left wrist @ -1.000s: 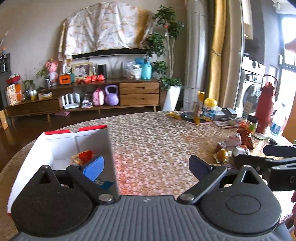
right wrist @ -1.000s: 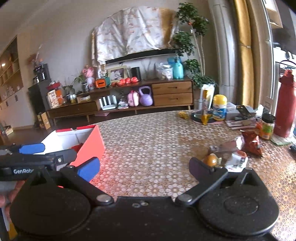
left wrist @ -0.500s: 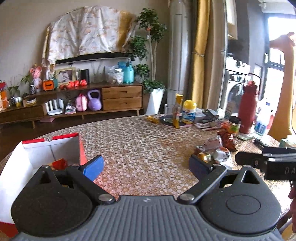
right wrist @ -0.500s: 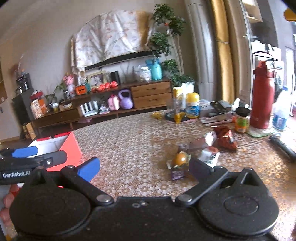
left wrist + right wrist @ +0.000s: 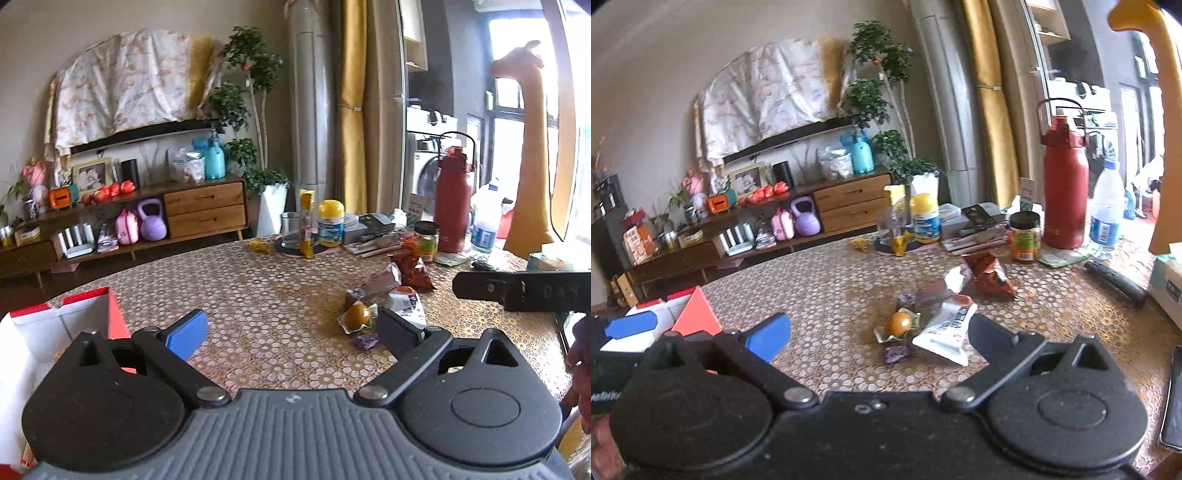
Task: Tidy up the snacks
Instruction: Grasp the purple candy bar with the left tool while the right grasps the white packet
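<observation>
A small heap of snacks lies on the patterned table: an orange candy in a clear wrapper, a white packet, a purple sweet, a grey-brown packet and a red-brown bag. The same heap shows in the left wrist view, with the orange candy and the white packet. My right gripper is open just short of the heap. My left gripper is open and empty over bare table. The red-and-white box stands at the far left.
At the back of the table stand a red flask, a water bottle, a jar, a yellow-lidded tub, a glass and books. A black cylinder and a phone lie at right.
Both grippers have swung right, away from the box and toward the snack heap. The box has slid to the left edge of both views. Both stay open.
</observation>
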Demonstrator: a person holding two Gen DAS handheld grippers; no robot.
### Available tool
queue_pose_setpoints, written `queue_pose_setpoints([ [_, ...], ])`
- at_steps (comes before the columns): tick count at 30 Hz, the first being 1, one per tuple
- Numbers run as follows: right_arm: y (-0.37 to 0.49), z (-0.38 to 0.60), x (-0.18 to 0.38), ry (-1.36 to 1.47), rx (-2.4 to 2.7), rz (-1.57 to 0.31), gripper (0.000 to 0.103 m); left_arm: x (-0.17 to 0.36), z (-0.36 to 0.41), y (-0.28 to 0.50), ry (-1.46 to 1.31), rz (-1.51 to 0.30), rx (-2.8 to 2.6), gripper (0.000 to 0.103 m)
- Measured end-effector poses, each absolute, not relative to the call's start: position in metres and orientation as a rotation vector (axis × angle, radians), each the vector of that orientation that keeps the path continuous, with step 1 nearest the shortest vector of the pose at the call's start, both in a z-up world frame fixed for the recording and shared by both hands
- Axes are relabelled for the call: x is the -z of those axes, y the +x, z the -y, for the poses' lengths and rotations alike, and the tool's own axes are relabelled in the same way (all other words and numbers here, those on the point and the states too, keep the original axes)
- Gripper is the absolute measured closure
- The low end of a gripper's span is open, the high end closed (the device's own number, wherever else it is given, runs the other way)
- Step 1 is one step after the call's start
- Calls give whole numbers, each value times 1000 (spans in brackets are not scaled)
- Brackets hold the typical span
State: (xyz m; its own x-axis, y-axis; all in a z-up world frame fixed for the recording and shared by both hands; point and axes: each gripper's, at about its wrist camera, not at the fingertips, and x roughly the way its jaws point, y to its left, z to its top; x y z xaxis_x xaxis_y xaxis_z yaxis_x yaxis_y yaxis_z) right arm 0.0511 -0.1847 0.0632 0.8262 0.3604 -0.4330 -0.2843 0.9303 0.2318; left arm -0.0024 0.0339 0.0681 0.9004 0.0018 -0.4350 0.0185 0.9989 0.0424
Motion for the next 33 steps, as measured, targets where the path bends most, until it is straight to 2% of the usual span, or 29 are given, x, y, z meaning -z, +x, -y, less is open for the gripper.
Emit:
queue_pose_setpoints([
  [33, 160, 209, 1, 155, -173, -621, 0, 26, 2, 143, 85, -583, 241, 4],
])
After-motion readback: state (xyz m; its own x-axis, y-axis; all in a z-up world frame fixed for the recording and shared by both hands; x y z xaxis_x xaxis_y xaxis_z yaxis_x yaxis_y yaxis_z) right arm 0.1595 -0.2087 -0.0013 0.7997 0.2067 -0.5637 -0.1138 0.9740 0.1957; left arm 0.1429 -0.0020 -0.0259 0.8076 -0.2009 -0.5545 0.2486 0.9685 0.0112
